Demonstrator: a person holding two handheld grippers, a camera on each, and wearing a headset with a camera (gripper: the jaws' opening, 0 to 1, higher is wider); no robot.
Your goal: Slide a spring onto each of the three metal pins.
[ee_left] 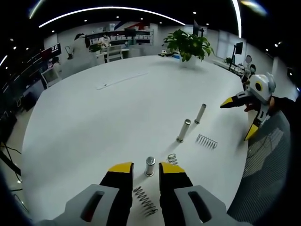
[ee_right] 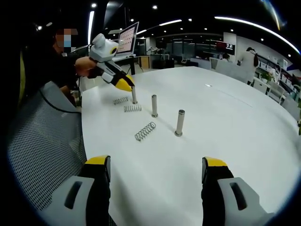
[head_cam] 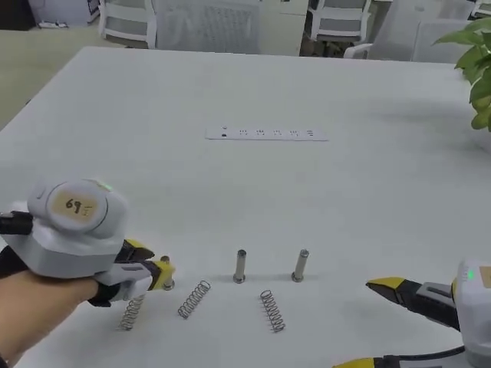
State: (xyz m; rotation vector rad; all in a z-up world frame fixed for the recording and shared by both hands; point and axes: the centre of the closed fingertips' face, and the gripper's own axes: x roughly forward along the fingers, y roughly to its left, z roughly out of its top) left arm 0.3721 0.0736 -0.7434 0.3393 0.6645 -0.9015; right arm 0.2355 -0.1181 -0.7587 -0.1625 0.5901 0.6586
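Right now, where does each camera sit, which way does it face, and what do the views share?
Head view: headset, facing forward and down over the white table at three upright metal pins and three coil springs; a hand, the yellow-tipped left gripper and right gripper show.
Left gripper view: faces along its open jaws, nearest pin between them.
Right gripper view: faces along its wide-open jaws, down the pin row.
Shared: each gripper view catches the other gripper.

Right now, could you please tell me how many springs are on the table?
3. One spring lies under the left gripper, a second spring just left of the middle pin, and a third spring before the gap between it and the right pin. None looks hidden.
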